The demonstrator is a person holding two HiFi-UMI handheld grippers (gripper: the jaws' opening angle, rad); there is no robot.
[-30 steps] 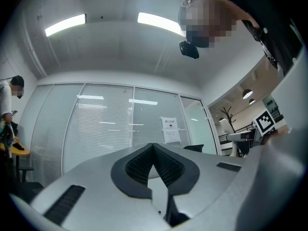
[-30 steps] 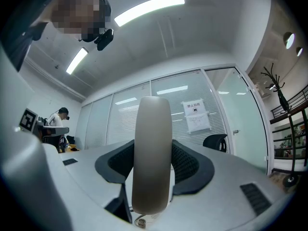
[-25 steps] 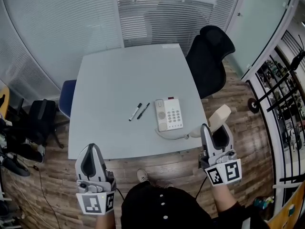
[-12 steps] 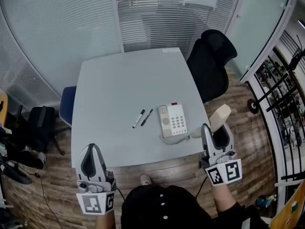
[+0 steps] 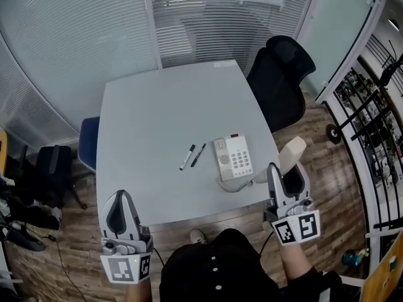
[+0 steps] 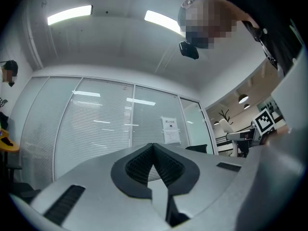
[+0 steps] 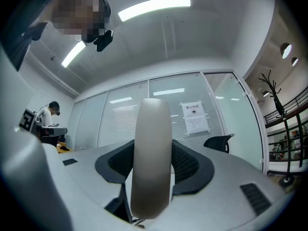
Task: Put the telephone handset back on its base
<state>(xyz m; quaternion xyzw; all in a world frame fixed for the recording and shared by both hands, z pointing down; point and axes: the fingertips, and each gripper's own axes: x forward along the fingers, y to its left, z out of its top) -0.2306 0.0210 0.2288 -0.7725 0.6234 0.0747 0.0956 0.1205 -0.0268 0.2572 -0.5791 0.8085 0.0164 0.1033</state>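
Since a second ago the bench (image 5: 157, 118) has slid a little right and lower in the head view, carrying the telephone with it, while both claws sit at the same spots in the picture. The bench is a smooth, pale grey, roughly square slab with rounded corners; a wide plain stretch of top runs left of and beyond the telephone. A black padded office chair (image 5: 280, 80) stands off its far right corner. The telephone base (image 5: 234, 158), a cream rectangular block with a grey keypad, lies near the right edge toward the front right corner. The handset (image 5: 291, 153), smooth, cream and rounded, is pinched in the right claw (image 5: 285, 168) just off that corner, apart from the base. Two slim pens (image 5: 192, 156) lie side by side, aslant, left of the base. The left claw (image 5: 121, 197) is pressed together, empty, at the front edge.
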